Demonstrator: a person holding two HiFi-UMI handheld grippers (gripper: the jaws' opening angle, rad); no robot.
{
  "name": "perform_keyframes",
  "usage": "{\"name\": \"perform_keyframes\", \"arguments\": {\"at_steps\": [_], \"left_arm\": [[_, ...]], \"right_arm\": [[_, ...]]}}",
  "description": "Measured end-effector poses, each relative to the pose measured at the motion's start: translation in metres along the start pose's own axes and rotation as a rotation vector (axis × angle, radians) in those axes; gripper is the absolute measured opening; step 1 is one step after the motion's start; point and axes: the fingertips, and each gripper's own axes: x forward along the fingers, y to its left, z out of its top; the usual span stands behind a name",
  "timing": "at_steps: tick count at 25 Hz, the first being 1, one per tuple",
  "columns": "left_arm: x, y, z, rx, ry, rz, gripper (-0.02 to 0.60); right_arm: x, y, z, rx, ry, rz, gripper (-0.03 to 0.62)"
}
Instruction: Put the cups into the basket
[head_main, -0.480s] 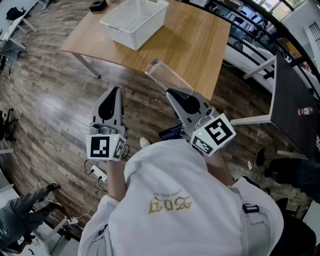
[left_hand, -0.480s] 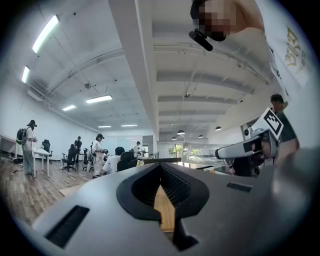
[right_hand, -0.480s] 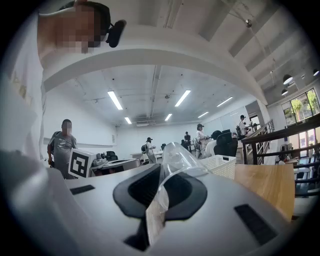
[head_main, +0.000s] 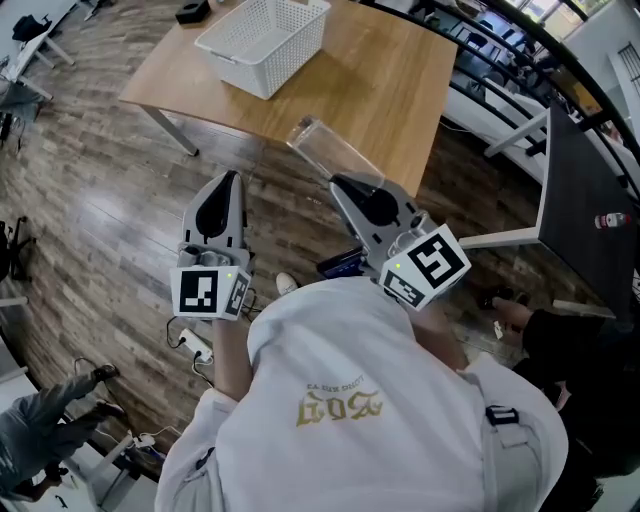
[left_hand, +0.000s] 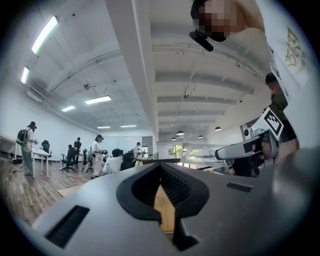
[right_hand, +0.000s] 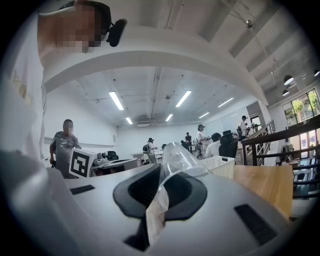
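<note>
Wood table (head_main: 400, 90), white lattice basket (head_main: 265, 45), right gripper (head_main: 340, 187) pinching clear cup (head_main: 325, 148)

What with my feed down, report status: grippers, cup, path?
Left gripper shut, empty. Right gripper shut on clear cup. Basket on table ahead, cup not yet in. Nothing seen between.

Dark wooden floor planks (head_main: 90, 200) are running beneath a pale wooden table (head_main: 400, 90) that is standing on white legs. A dark desk (head_main: 590, 190) is sitting off to the right (its top nearly black). Long strip lights (right_hand: 116, 100) are glowing across the white ceiling (right_hand: 150, 80), white walls (right_hand: 95, 130) are enclosing the hall, and daylight is coming through windows (right_hand: 302, 107) at the far side.
</note>
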Motion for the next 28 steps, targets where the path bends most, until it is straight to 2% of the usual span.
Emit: {"name": "perform_keyframes", "arguments": {"at_steps": [7,16,22,28], "left_arm": [[0.007,-0.015,0.003,0.007,0.002,0.005,0.006],[0.002,-0.028,-0.002,0.014,0.03,0.054,0.006],[0.0,-0.014,-0.011,0.006,0.055,0.104,0.006],[0.009,0.024,-0.016,-0.005,0.046,0.107,0.006]], "right_arm": [[-0.012,-0.009,0.004,-0.011,0.005,0.016,0.025],[-0.023,-0.022,0.002,0.018,-0.001,0.048,0.025],[-0.011,-0.029,-0.002,0.033,0.012,0.075,0.025],[0.025,-0.028,0.001,0.032,0.015,0.073,0.025]]}}
